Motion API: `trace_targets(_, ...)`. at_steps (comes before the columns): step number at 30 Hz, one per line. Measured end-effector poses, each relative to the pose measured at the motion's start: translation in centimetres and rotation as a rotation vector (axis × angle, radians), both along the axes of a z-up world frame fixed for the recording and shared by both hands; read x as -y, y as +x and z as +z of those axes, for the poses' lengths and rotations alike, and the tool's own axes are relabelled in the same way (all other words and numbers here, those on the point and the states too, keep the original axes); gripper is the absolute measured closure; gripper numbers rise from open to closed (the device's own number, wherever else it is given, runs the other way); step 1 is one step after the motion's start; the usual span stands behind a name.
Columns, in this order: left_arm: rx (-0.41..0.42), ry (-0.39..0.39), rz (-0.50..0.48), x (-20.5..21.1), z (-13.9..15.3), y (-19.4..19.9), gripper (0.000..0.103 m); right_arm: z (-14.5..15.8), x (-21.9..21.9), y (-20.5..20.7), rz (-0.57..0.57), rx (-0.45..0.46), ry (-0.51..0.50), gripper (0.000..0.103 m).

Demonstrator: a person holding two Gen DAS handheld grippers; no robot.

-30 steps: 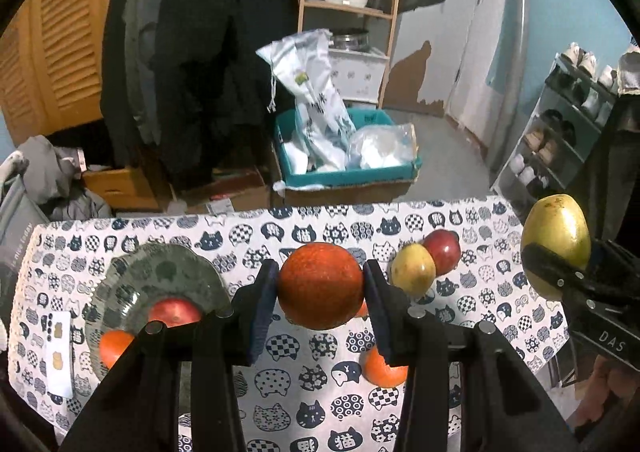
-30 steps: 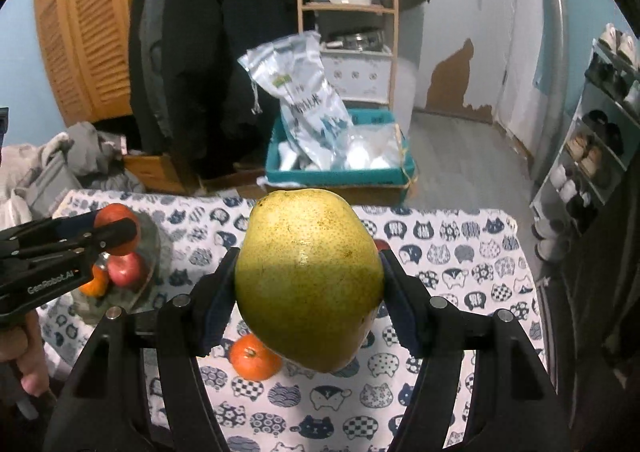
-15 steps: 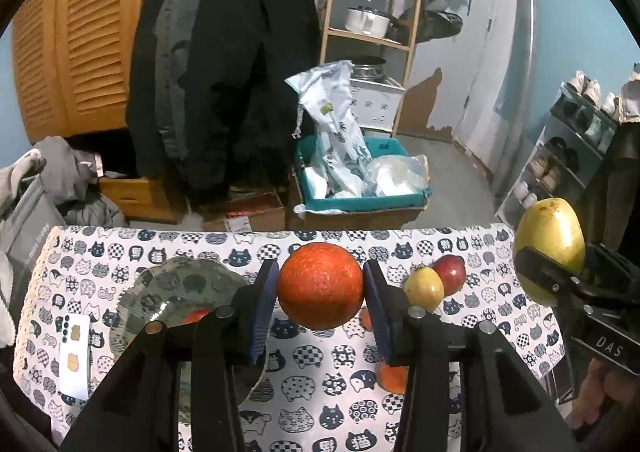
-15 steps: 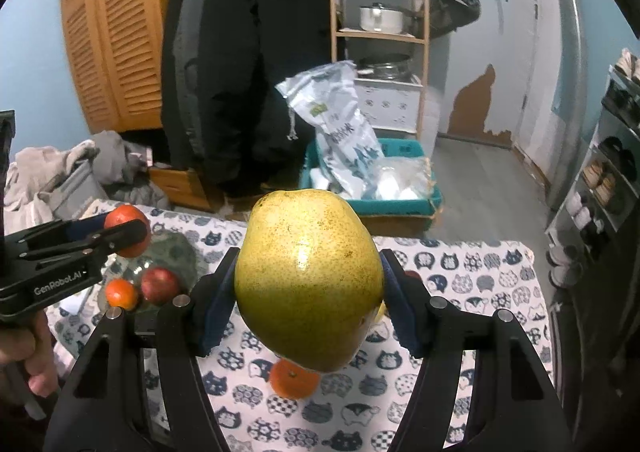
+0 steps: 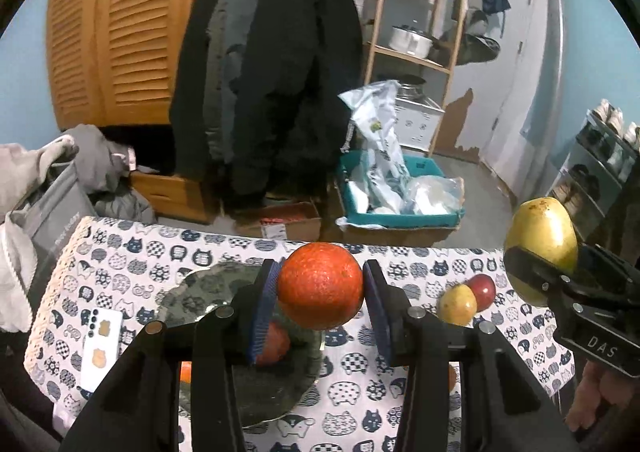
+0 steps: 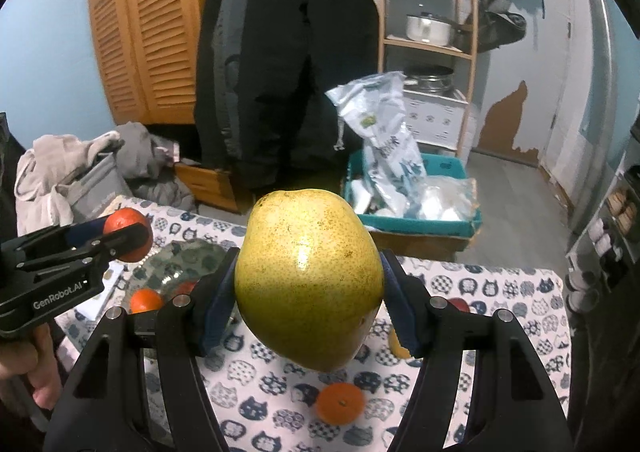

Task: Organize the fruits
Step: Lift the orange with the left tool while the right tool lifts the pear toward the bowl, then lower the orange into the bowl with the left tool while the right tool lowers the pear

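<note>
A red fruit (image 5: 273, 344) on the plate (image 5: 280, 392) sits half hidden behind the left tool (image 5: 320, 304).

Lived-in home, entryway/storage corner. Evidence: black and grey winter coats (image 6: 280, 64) hanging beside an orange louvred wooden wardrobe (image 6: 144, 32), open wooden shelf rack (image 6: 428, 40) holding a steel cooking pot (image 6: 428, 30), shoe rack (image 5: 600, 168) on the right wall, piled grey laundry (image 6: 68, 164), cat-print cloth over the counter (image 5: 360, 392), peeling wall paint (image 6: 508, 116).

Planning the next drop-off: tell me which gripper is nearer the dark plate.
Left. The left gripper, holding the orange, hangs right over the dark plate. The right gripper, holding the pear, is off to the plate's right.
</note>
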State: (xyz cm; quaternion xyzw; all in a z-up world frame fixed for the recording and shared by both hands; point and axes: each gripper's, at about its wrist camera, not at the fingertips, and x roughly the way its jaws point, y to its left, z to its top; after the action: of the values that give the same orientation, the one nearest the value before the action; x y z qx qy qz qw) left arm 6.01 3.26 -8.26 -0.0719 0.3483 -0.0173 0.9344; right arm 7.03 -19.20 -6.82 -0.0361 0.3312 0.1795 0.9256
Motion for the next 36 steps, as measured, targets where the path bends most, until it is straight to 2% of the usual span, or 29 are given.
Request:
trace_targets(19, -0.037, -0.024, 0.156, -9.1, -1.7, -0.5, 0.059, -0.5, -9.2, 2.7, 0.125, -0.043, 0.017, 0.035)
trace_targets(27, -0.095, -0.049, 0.195, -12.4, -4.4, 0.7, 0.059, -2.9, -13.5, 4.4, 0.179, -0.094, 0.009, 0.035)
trace_targets(36, -0.176, -0.05, 0.224, -14.6, -8.6, 2.5, 0.059, -7.6, -17.4, 7.3, 0.211, -0.228, 0.024, 0.035)
